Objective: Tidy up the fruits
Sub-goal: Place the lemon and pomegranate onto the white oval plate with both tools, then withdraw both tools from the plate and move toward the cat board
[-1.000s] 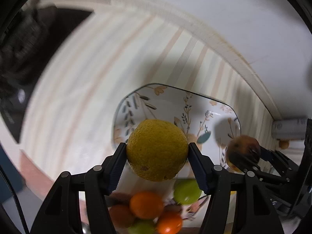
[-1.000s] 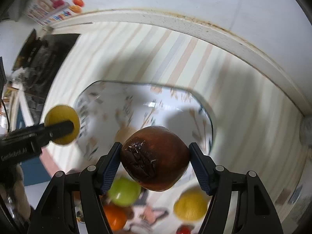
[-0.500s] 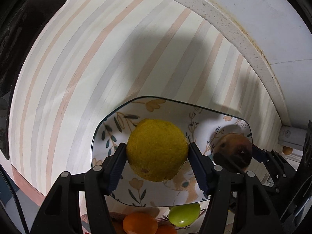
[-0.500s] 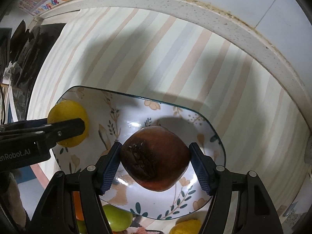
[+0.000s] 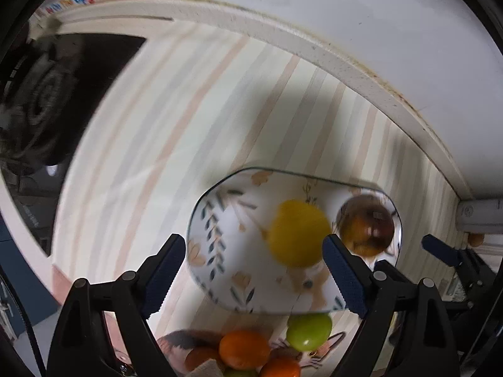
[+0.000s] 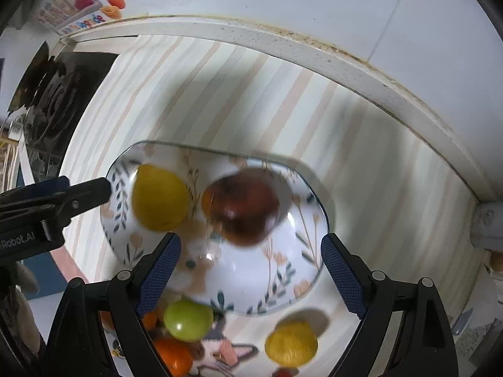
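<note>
From my seat, the striped counter (image 6: 361, 163) beyond and to the right of the plate (image 6: 270, 279) is open for passing. On the plate, the lemon (image 6: 160, 201) and brown fruit (image 6: 242, 207) sit just beside each other, little gap between. The left gripper (image 6: 103, 188) hangs at the plate's left rim. Near side is crowded: green fruit (image 6: 188, 319), orange (image 6: 173, 356), second lemon (image 6: 290, 344). The raised ledge (image 6: 314, 53) closes the far side.

Striped countertop (image 6: 361, 144) bears floral plate (image 6: 292, 270), loose fruit (image 6: 290, 342).

Yellow lemon (image 6: 159, 201), dark red-brown apple (image 6: 243, 207), white floral-patterned plate (image 6: 283, 270), cream-and-peach striped cloth (image 6: 251, 94), green fruit (image 6: 188, 320).
</note>
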